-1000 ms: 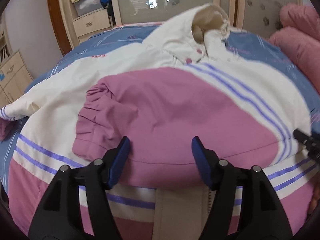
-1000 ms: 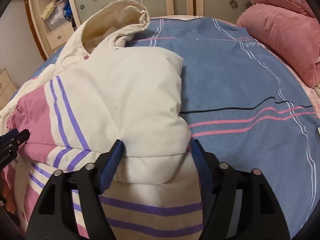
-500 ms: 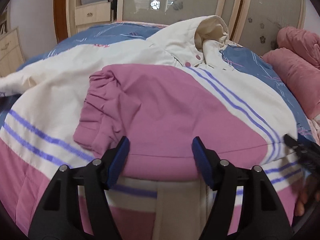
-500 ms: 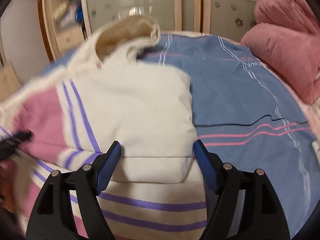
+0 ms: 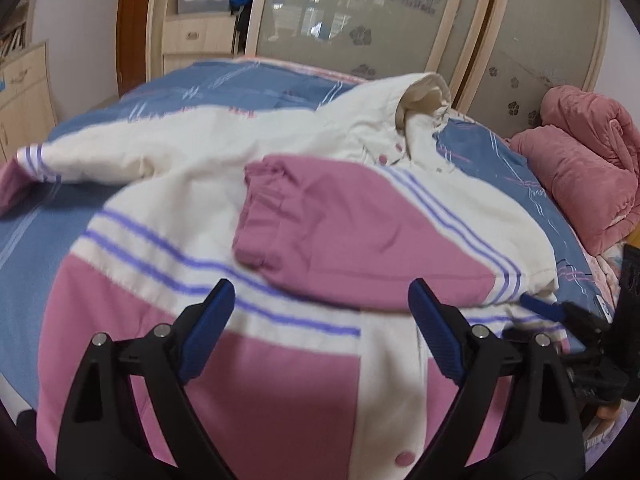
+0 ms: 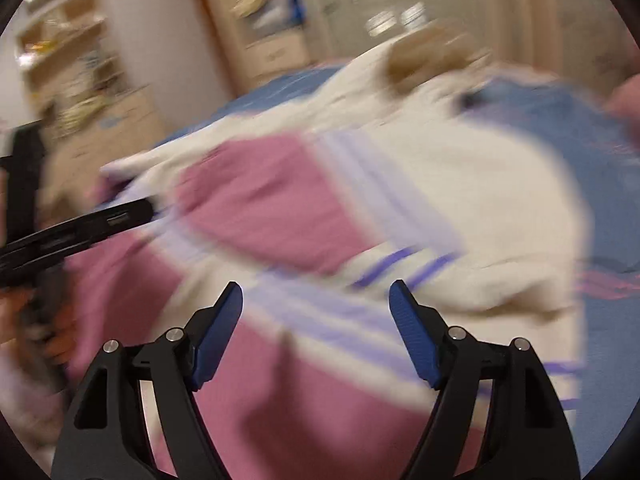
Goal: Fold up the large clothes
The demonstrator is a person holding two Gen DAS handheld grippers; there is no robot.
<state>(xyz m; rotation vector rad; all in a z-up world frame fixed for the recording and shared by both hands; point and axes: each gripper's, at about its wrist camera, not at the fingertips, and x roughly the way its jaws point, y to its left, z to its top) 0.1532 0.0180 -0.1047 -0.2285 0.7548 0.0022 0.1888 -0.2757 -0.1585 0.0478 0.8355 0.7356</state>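
Observation:
A cream and pink jacket (image 5: 280, 360) with purple stripes lies face up on the bed. One sleeve (image 5: 352, 232) is folded across its chest, pink cuff toward the left. The other sleeve (image 5: 100, 156) stretches out to the left, and the hood (image 5: 424, 96) lies at the far end. My left gripper (image 5: 320, 286) hovers above the jacket's lower front, jaws opening, nothing between them. The right gripper (image 5: 552, 312) shows at the right edge beside the folded sleeve's shoulder. In the blurred right wrist view my right gripper (image 6: 316, 286) stands open and empty over the jacket (image 6: 280, 400). The left gripper (image 6: 132, 212) reaches in from the left.
The bed has a blue striped cover (image 5: 48, 232). A pink quilt (image 5: 584, 176) is piled at its right side. Wardrobe doors (image 5: 360, 20) and a drawer unit (image 5: 192, 36) stand behind the bed, with a low cabinet (image 5: 24, 80) at the left.
Both grippers have drawn back from the folded sleeve, which stays lying across the chest. The left jaws have widened. The right view has swung to the left and blurred.

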